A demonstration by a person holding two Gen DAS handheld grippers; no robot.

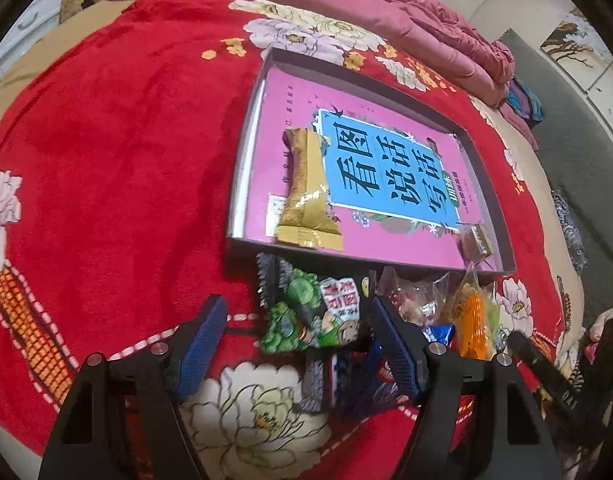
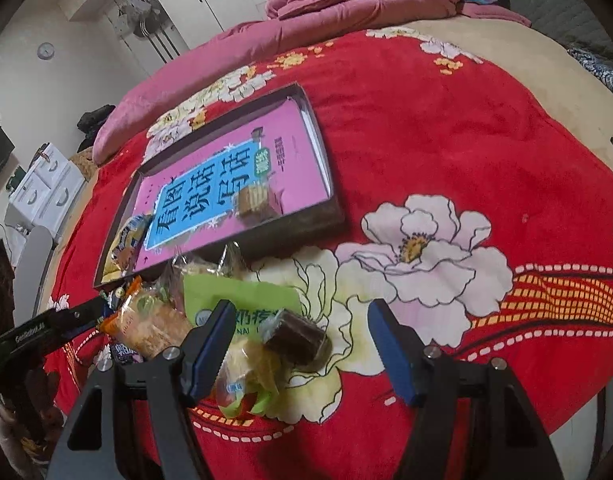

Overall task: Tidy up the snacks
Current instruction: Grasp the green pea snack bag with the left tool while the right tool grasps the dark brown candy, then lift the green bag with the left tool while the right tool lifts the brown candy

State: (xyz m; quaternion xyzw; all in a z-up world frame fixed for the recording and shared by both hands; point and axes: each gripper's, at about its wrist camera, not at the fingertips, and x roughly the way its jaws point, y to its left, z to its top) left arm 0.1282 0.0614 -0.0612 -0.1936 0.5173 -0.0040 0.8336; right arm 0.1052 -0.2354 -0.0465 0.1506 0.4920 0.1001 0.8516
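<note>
Between the open left tongs (image 1: pixel 298 344) lies a green snack packet (image 1: pixel 314 316).

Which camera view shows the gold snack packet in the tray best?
The left wrist view: the gold packet lies whole and unobstructed in the tray. In the right wrist view it is at the tray's corner, small and blurred.
</note>
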